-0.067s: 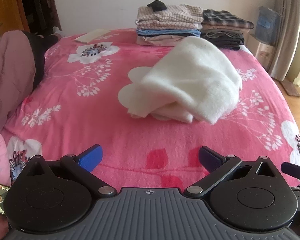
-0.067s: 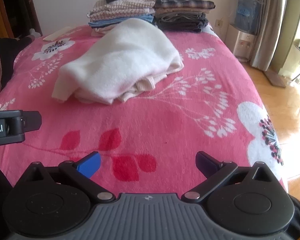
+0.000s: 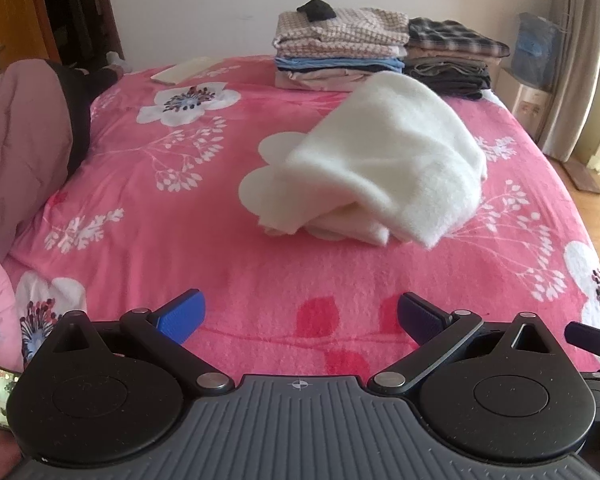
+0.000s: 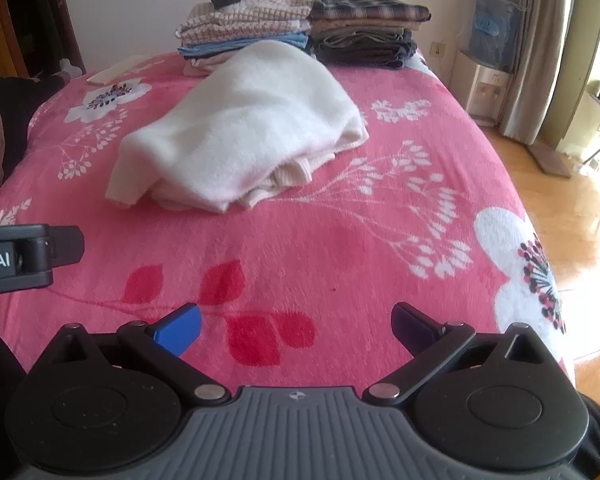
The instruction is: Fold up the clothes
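Note:
A white fleece garment (image 3: 384, 168) lies loosely folded in a heap in the middle of the pink flowered bed (image 3: 172, 208). It also shows in the right wrist view (image 4: 240, 132). My left gripper (image 3: 300, 316) is open and empty, hovering over the near part of the bed, well short of the garment. My right gripper (image 4: 296, 326) is open and empty, also over the near bed, with the garment ahead and to the left. The side of the left gripper's body (image 4: 16, 258) shows at the left edge of the right wrist view.
Two stacks of folded clothes (image 3: 344, 56) (image 3: 448, 58) stand at the bed's far edge by the wall. A mauve quilt (image 3: 16, 140) lies at the left. A water dispenser (image 4: 484, 68) and curtain (image 4: 540, 48) stand to the right, beside wooden floor.

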{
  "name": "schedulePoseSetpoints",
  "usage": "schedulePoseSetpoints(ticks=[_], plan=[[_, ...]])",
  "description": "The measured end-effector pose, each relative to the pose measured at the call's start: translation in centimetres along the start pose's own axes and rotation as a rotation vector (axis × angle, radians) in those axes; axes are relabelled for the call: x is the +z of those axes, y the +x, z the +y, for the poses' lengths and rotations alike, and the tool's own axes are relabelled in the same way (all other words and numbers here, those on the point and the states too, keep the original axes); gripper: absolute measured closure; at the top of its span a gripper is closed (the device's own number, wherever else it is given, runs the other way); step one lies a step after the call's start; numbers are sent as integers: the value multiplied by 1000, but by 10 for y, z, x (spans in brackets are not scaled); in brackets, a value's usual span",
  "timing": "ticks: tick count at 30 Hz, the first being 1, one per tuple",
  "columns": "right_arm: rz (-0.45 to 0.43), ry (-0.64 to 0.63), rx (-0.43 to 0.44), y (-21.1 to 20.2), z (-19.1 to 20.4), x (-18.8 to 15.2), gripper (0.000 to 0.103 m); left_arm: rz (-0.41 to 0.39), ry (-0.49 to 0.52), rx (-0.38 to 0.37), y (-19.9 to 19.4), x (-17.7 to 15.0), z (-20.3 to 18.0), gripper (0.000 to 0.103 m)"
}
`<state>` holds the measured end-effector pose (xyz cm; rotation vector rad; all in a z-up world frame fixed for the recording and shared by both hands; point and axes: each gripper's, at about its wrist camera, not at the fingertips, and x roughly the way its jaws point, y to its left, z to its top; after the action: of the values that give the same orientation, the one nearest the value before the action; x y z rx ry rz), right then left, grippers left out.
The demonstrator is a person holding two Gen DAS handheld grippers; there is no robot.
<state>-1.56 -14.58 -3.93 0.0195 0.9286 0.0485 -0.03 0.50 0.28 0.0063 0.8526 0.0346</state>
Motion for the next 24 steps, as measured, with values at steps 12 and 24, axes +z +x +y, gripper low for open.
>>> schedulePoseSetpoints(ticks=[12, 24], plan=[[-44, -4, -31, -16, 16, 2, 0, -97, -43, -1, -20, 9, 15, 0], [-90, 37, -64, -28, 13, 0, 0, -106, -98, -31, -29, 2, 29, 0]])
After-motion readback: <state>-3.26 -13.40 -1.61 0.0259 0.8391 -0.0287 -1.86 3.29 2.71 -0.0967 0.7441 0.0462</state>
